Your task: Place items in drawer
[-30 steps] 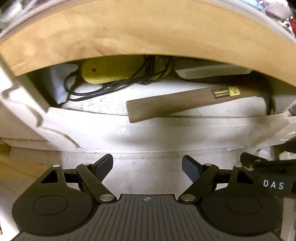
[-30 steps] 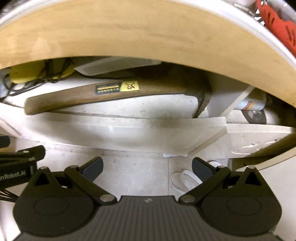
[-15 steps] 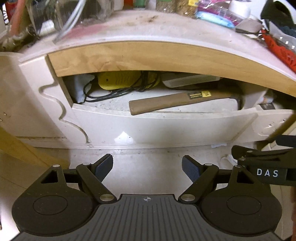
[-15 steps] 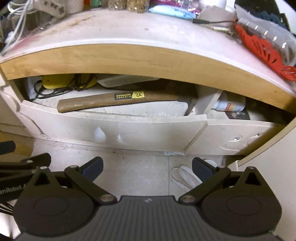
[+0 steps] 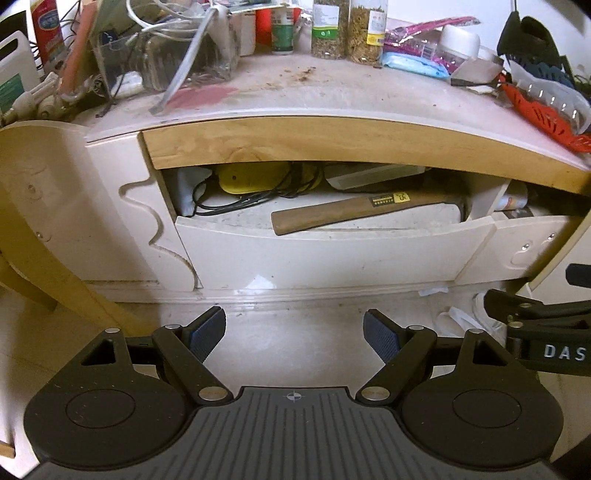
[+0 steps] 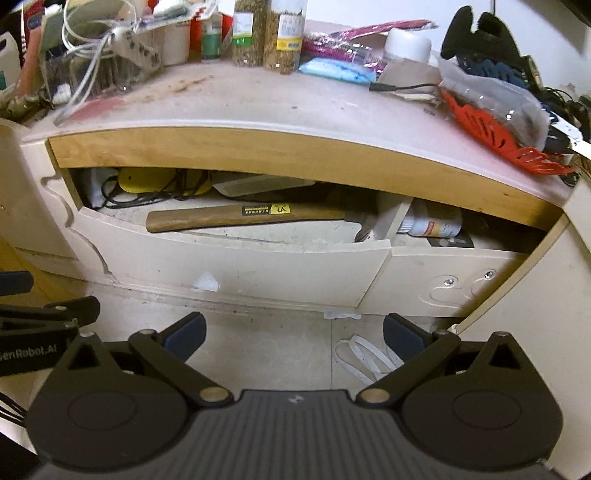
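Note:
A white drawer (image 5: pixel 332 254) (image 6: pixel 236 266) stands partly open under a desk top. Inside lie a wooden-handled hammer (image 5: pixel 354 212) (image 6: pixel 243 218), a yellow device with black cords (image 5: pixel 251 181) (image 6: pixel 147 182) and a clear flat box (image 5: pixel 373 175). My left gripper (image 5: pixel 294 328) is open and empty, held back from the drawer front above the floor. My right gripper (image 6: pixel 293 330) is open and empty too, beside it to the right.
The desk top (image 5: pixel 332 96) holds jars (image 5: pixel 343 29), cables, a power strip (image 6: pixel 136 48), a red plastic piece (image 6: pixel 491 140) and bags. A second drawer (image 6: pixel 450 273) on the right holds a white bottle (image 6: pixel 432 223). A wooden chair leg (image 5: pixel 44 251) stands left. White straps (image 6: pixel 365 358) lie on the floor.
Both grippers have pulled back and up from the drawer, so the whole desk top now shows. Both stay open and empty. The drawer contents have not moved.

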The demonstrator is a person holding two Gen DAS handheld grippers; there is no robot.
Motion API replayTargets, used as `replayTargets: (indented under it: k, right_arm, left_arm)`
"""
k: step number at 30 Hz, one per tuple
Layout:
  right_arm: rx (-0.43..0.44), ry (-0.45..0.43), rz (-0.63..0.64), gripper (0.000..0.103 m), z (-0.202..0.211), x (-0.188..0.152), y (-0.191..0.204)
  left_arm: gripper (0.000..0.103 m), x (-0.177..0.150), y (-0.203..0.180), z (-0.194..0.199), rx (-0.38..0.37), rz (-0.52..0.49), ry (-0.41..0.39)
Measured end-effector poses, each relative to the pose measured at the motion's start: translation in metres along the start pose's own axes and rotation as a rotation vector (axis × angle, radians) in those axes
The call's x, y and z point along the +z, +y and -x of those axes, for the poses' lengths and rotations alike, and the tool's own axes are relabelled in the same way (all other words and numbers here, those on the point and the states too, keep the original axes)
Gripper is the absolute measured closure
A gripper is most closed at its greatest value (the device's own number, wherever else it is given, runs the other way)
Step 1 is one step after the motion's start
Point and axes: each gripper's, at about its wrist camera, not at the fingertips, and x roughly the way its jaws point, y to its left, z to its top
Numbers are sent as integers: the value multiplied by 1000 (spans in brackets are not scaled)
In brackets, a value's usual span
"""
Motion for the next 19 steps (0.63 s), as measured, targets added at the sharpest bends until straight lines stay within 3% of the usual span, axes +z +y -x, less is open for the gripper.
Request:
replayTargets:
  k: [19]
  right_arm:
    - [27, -13, -17, 1, 7, -1, -2]
  left_arm:
    - [21, -1, 1, 2, -11, -4, -16]
